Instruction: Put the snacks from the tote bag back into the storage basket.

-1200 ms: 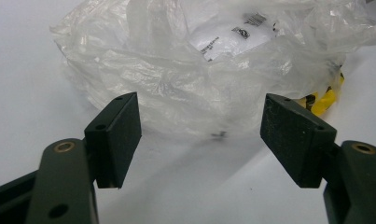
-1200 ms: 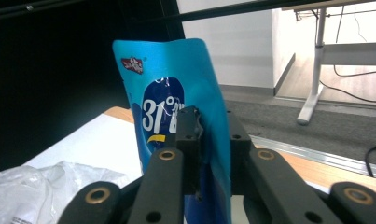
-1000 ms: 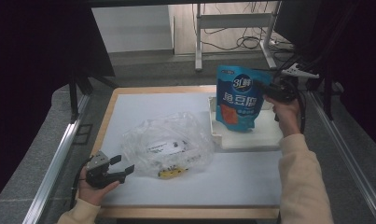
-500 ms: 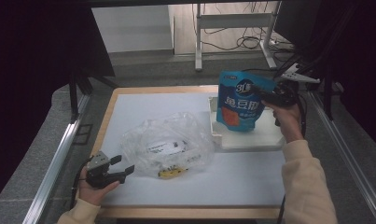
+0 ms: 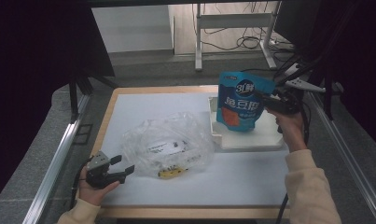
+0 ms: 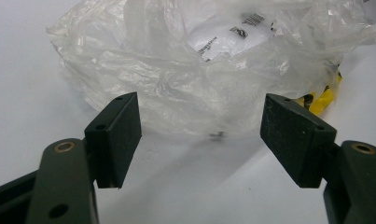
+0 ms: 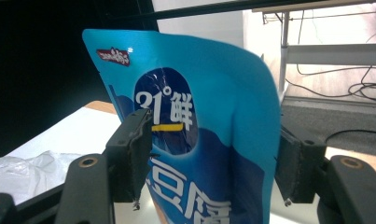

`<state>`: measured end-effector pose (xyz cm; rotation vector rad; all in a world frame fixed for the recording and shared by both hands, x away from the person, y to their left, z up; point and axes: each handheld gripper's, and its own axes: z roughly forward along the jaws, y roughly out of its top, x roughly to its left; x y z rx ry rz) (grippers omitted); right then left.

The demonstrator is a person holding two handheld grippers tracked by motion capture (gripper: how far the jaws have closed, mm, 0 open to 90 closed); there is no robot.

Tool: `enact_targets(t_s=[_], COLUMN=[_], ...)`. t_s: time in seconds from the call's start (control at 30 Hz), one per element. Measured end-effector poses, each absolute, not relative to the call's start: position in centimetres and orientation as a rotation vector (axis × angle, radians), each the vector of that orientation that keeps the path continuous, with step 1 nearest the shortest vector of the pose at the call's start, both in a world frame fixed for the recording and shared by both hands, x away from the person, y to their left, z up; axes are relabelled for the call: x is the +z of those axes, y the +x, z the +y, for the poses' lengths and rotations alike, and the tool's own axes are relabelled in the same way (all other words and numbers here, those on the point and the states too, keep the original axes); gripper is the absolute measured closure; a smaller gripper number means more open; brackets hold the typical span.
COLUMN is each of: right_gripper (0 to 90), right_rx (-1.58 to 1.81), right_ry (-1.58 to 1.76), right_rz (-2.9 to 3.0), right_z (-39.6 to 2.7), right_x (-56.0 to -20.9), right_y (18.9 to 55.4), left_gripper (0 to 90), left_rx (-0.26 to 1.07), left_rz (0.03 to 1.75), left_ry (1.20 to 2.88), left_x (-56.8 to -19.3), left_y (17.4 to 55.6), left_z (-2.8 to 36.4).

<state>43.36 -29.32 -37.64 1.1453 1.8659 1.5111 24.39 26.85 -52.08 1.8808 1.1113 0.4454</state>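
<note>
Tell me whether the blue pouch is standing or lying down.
Upright: the blue pouch stands on the white tray, its top edge uppermost.

tool [image 6: 202, 140] jaws apart, empty | clear plastic bag [image 6: 195, 74] just ahead

blue pouch [image 5: 241, 102] | glossy stand-up pack, white lettering, orange lower panel | upright, slightly tilted | standing on white tray [image 5: 251, 140] at the bench's far right
</note>
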Motion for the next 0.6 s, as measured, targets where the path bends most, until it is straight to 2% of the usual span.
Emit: enact_targets(t_s=[0.6], right_gripper=[34.6], right_rx=[1.469], right_ry=[1.180], right_rz=[1.826], right_z=[-29.9], right_x=[-39.7], right_y=[39.9], left_gripper=[29.4], left_rx=[0.440], left_rz=[1.106], left_ry=[1.882], left_x=[-52.1], left_y=[24.6], left_z=[26.7])
